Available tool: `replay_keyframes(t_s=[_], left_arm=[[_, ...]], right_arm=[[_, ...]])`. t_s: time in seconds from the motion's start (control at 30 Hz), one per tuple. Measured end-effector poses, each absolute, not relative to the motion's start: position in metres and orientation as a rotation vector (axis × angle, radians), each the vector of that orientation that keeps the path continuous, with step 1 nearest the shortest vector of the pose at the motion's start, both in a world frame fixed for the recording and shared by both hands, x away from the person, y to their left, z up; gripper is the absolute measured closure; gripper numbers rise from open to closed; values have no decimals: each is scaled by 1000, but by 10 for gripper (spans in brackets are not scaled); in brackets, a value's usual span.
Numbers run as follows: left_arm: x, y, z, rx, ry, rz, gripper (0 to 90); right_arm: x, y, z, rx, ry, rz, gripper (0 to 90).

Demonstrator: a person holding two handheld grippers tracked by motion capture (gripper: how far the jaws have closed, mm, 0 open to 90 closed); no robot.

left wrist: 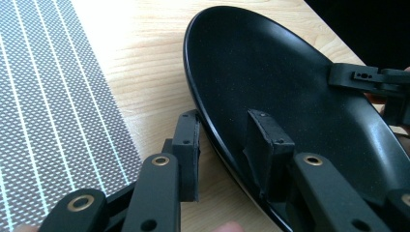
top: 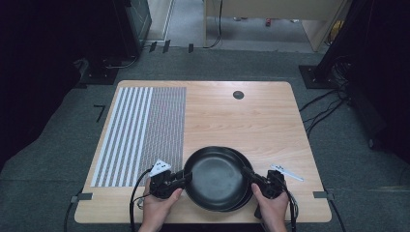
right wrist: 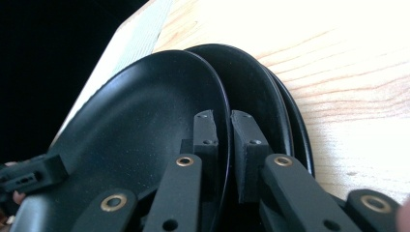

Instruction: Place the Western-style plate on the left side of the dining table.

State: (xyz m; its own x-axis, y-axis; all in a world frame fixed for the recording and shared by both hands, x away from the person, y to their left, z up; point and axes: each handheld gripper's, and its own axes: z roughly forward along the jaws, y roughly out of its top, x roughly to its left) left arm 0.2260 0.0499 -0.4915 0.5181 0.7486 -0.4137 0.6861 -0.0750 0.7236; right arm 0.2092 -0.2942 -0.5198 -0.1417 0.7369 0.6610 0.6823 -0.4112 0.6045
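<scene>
A stack of black plates lies near the table's front edge, its top plate [top: 215,176] shifted a little left of the lower plates [top: 247,195]. My left gripper [top: 186,176] is at the top plate's left rim. In the left gripper view, the left gripper [left wrist: 225,140] stands open astride the top plate [left wrist: 270,82], one jaw inside the rim and one outside, with wood showing beside the outer jaw. My right gripper [top: 247,173] is at the right rim. Seen in its own view, the right gripper [right wrist: 225,128] is shut on the top plate [right wrist: 145,121], above the lower plates [right wrist: 254,87].
A striped and dotted mat [top: 140,135] covers the left part of the wooden table [top: 241,121]. A dark round grommet [top: 238,94] sits near the far edge. Both hands rest at the front edge. Cables run over the grey floor at the right.
</scene>
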Motion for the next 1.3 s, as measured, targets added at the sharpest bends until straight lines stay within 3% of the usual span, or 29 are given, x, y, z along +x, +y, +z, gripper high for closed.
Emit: replay_keyframes(t_s=[0.57,1.3], left_arm=[[229,59,-491,1690,1280,-25,712],[261,108,-444,1587,1319,30,741]], right_arm=[[214,-295,-511,2168,1590,1705,864],[262,-251,-467,2150,1683,1760,861]])
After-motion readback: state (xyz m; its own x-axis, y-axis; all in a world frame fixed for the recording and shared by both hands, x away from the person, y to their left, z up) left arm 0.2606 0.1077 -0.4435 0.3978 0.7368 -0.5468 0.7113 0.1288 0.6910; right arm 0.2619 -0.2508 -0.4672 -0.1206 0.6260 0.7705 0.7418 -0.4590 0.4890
